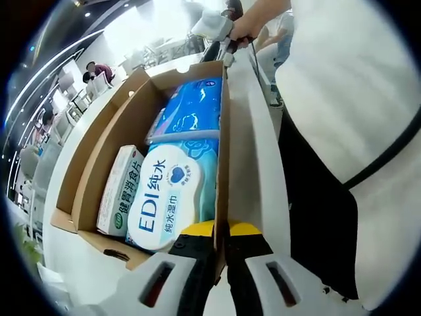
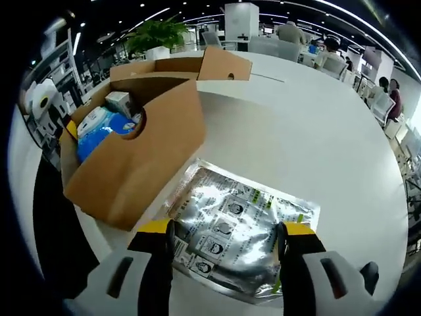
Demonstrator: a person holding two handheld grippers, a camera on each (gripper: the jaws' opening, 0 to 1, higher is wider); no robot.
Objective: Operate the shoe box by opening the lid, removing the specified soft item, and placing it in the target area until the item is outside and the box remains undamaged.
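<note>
Right gripper view: wide-open hand-held gripper [image 2: 225, 247] straddles silver pouch [image 2: 240, 227], long axis crosswise, beside shoe box [image 2: 141, 158].

A white table [image 2: 316, 131] is seen in an open office, with a potted plant [image 2: 158, 34], ceiling strip lights [image 2: 158, 13] and chairs [image 2: 385, 108] behind.

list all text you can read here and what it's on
"EDI 纯水" and "纯水湿巾": wipes pack in the box.
"健胃消食片": small carton.
Blue pack: print too blurred.
Silver pouch on the table: print too small to read.
</note>
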